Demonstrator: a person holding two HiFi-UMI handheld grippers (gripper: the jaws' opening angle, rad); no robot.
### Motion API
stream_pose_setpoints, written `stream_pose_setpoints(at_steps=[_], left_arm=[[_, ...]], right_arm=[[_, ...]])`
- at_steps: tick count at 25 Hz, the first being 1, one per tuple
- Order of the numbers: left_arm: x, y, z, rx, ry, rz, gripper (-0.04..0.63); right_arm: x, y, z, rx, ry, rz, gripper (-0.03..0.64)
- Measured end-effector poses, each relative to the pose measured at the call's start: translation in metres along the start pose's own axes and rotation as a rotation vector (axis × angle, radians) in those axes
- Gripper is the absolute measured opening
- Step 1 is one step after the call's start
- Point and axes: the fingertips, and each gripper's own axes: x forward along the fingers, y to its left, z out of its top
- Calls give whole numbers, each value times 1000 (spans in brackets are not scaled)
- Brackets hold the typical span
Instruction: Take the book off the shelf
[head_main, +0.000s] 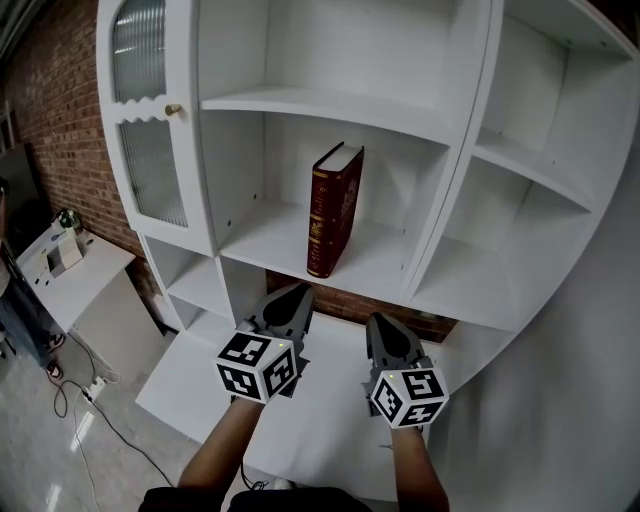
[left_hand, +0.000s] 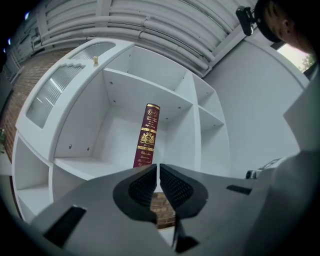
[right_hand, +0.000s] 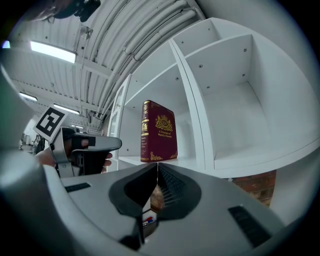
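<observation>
a: how did the left gripper (head_main: 296, 290) stand?
b: jaws pressed together, nothing between them. its tips pointed at the front lip of the shelf board (head_main: 262, 243), below and left of the foot of the book (head_main: 333, 210).
a: and the right gripper (head_main: 378, 322)?
b: jaws closed tip to tip as well, and empty. it sat beside the left one, a little lower in the head view and short of the board's edge. neither touched anything.
a: where exactly was the book?
b: upright in the middle compartment, dark red with gold tooling, spine toward the front, near the board's front edge. it stood alone. bare board ran wide on its left up to the side wall, and a narrower strip lay on its right before the upright divider (head_main: 440, 215).
a: room above it?
b: a gap showed between its top and the next board up.
a: and farther out?
b: a ribbed glass door (head_main: 150, 170) with a brass knob (head_main: 173, 109) closed the column at left. open compartments ran at right, and a brick wall (head_main: 55, 120) stood at far left.
</observation>
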Motion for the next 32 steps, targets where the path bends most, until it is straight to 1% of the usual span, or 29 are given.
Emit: stream_pose_setpoints(at_steps=[4,8,11,19,26,29,32], left_arm=[[8,7,4,-14,-12,39,11],[18,9,9,-19,-17,50,23],[26,9,14,-10,-10,51,110],[49,16,22,41,0,113,244],[68,24,21,102,16,178,331],[79,23,22,110,22,173,345],[91,28,23,129,30,186,351]], right_arm=[[1,-5,-3,0,4,18,18],[1,-10,-1,0,1,29,18],[1,-13,-1,5,-3,37,18],[4,-21,-3,14,-4,52,18],[6,-29,-8,24,8,53,20],[6,-32,-10,21,16,52,18],[6,-34,-10,19,17,50,18]])
